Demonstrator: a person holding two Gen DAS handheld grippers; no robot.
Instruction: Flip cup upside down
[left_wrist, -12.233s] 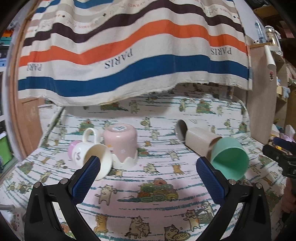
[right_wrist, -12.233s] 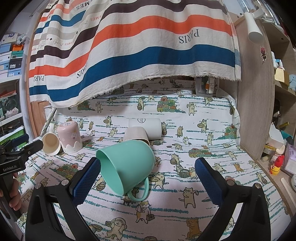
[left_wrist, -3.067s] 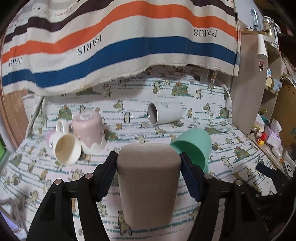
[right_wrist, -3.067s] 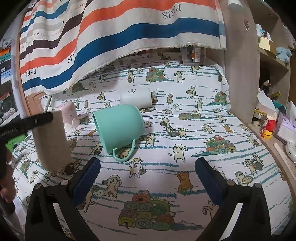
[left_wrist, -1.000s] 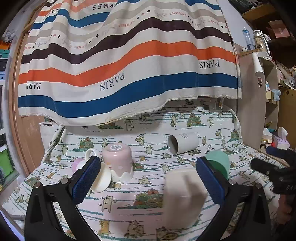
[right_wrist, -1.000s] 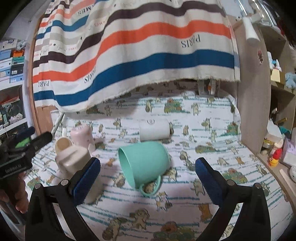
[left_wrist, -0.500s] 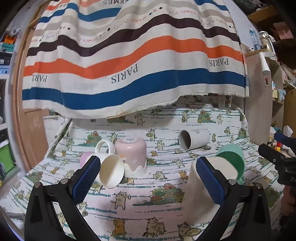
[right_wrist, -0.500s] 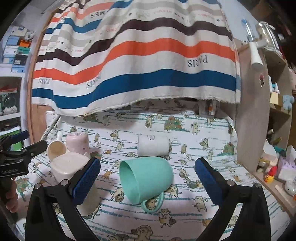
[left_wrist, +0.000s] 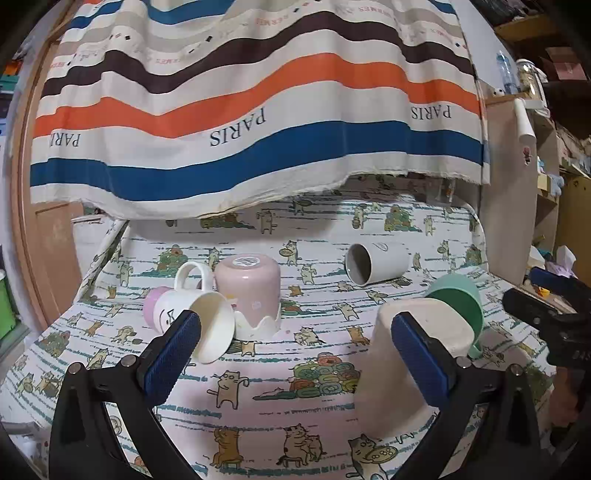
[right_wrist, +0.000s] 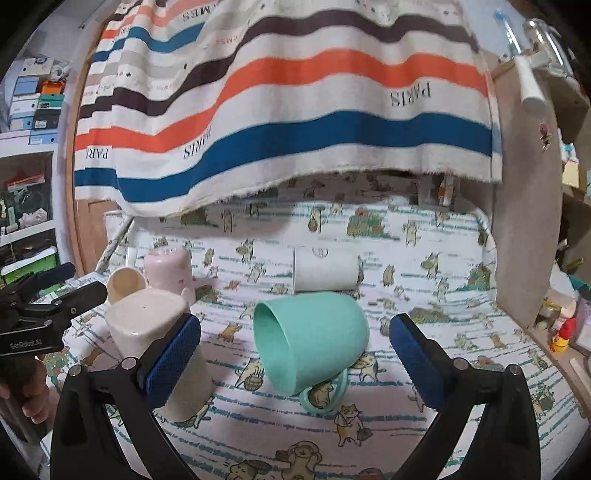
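A beige cup (left_wrist: 402, 365) stands upside down on the cat-print cloth, partly behind my left gripper's right finger; it also shows in the right wrist view (right_wrist: 159, 343). My left gripper (left_wrist: 295, 354) is open and empty, drawn back from it. A mint green mug (right_wrist: 314, 343) lies on its side, mouth to the left, between the fingers of my open, empty right gripper (right_wrist: 295, 358); it shows in the left wrist view (left_wrist: 458, 302) behind the beige cup. A white cup (left_wrist: 376, 264) lies on its side further back.
A pink cup (left_wrist: 247, 291) stands upside down at the left beside a white mug (left_wrist: 199, 325) lying on its side. A striped cloth (left_wrist: 258, 110) hangs over the back. A wooden panel (right_wrist: 528, 221) bounds the right side.
The left gripper has let go of the beige cup, which now stands upside down, and has pulled back and shifted left. The right gripper has come closer to the green mug.
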